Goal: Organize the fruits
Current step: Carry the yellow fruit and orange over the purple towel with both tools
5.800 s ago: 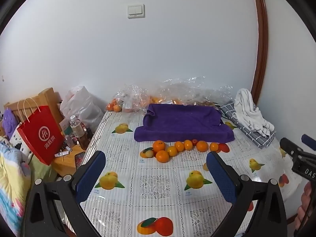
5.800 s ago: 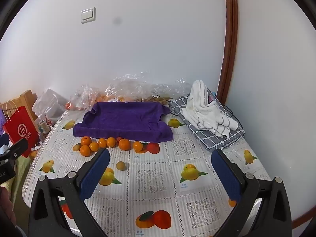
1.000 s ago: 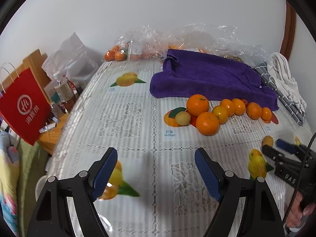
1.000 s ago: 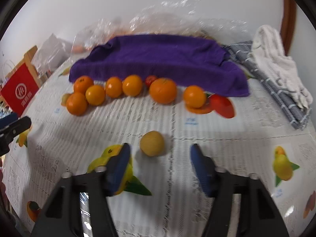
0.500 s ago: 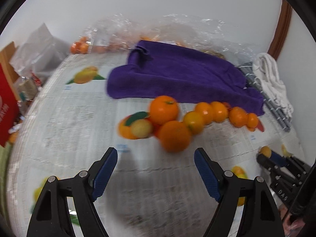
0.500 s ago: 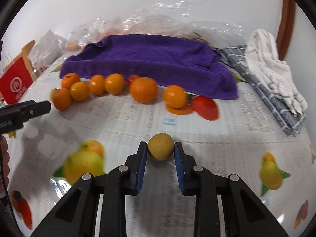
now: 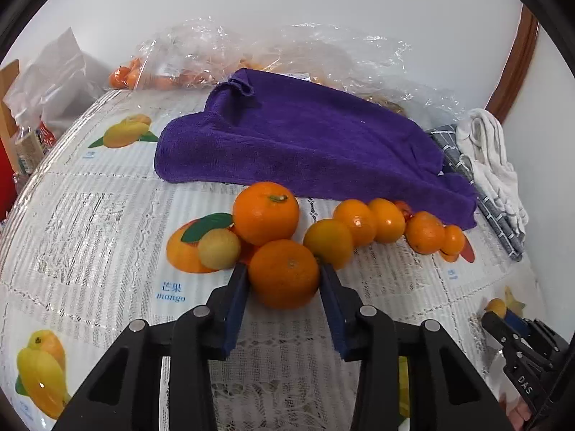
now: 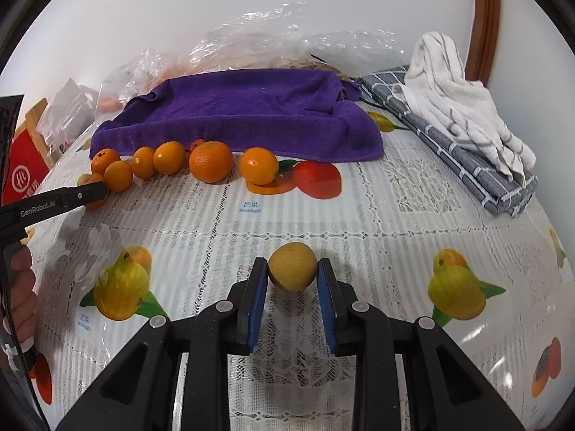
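Note:
A row of oranges [image 8: 211, 161] lies along the front edge of a purple towel [image 7: 305, 136] on the fruit-print tablecloth. In the left wrist view my left gripper [image 7: 282, 269] is closing on the nearest orange [image 7: 284, 276], its blue pads against both sides. A larger orange [image 7: 266, 213] and a small yellowish fruit [image 7: 219, 249] sit just behind and to the left. My right gripper [image 8: 291, 267] is shut on a small yellow-brown fruit [image 8: 293, 271], apart from the row, close above the cloth.
Clear plastic bags [image 7: 251, 54] holding more fruit lie against the back wall. A grey checked cloth [image 8: 449, 143] with a white towel [image 8: 452, 82] lies at the right. A red paper bag [image 8: 25, 172] and clutter stand beyond the table's left edge.
The left gripper moved in toward the oranges and its jaws came together around the front orange. The right gripper closed on the yellow-brown fruit and keeps hold of it.

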The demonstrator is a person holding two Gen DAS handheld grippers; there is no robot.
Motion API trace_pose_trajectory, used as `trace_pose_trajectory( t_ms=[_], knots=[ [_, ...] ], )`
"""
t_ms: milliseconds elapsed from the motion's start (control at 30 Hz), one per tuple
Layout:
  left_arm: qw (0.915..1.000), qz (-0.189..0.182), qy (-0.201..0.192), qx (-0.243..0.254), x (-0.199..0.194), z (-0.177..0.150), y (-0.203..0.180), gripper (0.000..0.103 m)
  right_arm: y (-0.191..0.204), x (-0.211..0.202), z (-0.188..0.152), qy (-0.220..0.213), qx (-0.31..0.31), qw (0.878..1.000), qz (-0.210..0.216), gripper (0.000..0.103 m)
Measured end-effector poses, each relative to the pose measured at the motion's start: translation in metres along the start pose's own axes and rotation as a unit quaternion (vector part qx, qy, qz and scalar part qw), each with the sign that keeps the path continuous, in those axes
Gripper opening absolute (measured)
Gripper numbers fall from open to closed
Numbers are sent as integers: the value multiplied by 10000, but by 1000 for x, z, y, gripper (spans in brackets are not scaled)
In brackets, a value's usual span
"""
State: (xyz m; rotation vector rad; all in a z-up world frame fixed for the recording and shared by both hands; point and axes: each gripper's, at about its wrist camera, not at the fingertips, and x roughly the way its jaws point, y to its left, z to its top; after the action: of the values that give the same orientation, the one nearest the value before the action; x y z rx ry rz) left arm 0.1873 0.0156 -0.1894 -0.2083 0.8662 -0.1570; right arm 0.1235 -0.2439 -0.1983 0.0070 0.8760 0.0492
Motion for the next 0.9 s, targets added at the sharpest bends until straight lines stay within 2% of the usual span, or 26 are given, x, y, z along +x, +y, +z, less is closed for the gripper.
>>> trace_pose_trajectory(
  t_ms=[233, 500, 700, 900],
  knots=[
    [9999, -93, -85, 45, -27, -5, 1, 38, 1, -14, 2, -133, 63, 9999, -19, 28],
    [9991, 48, -411, 18, -70, -4, 4, 38, 10, -42, 11, -321, -61, 9995, 33, 28],
    [9981, 146, -585, -82, -98, 13, 4, 38, 10, -63, 33, -499, -96, 9987, 60, 28],
    [9972, 264, -677, -161, -114, 48, -1, 38, 5, -73, 69, -747, -62, 9971, 94, 28]
  ],
)
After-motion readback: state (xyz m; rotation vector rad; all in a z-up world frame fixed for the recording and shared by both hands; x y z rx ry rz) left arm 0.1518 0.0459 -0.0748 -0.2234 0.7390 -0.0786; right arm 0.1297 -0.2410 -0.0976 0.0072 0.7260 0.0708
